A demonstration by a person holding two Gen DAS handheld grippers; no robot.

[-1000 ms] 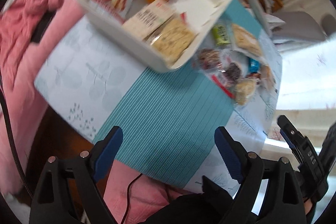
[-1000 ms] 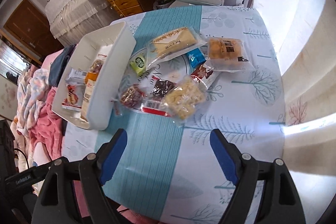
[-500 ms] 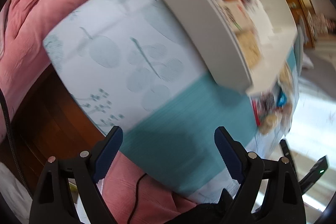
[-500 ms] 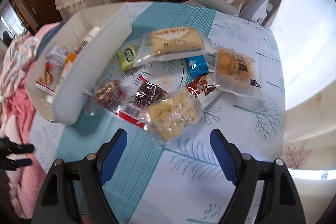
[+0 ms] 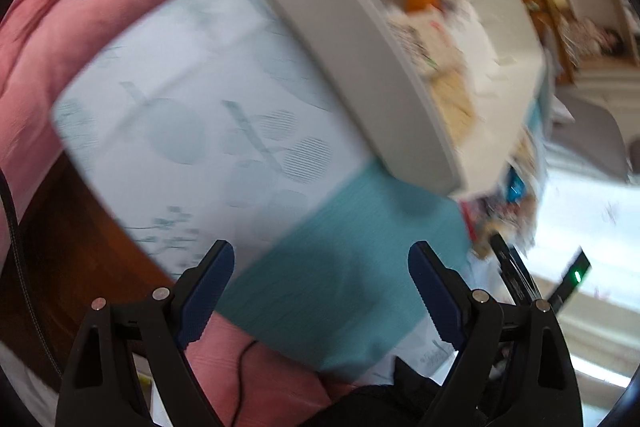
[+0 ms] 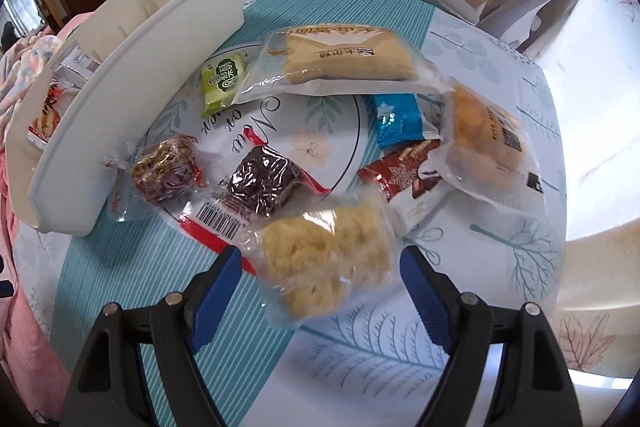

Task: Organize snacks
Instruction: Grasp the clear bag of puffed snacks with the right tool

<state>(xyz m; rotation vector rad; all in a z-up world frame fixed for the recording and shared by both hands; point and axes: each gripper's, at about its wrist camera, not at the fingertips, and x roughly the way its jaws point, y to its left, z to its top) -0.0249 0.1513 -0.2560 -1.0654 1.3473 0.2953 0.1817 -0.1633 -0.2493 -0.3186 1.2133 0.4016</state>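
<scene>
Left gripper: jaws spread wide, nothing between them, over the teal stripe of the tablecloth (this view is blurred).
White bin: at 10 o'clock in the right wrist view, on the table's left side, with several packets inside.
Green packet: at 11 o'clock, just beside the bin wall.
Dark packets: a reddish nut bar and a dark brown bar, side by side at centre-left.
Long cake packet: at 12 o'clock, lying flat.
Yellow crispy packet: at 6 o'clock, between the blue fingers.
Right gripper: wide open, astride that packet, its pads not pressing on it.
Blue packet: at 2 o'clock.
Orange-cake packet: at 3 o'clock, overlapping a red wrapper.
</scene>
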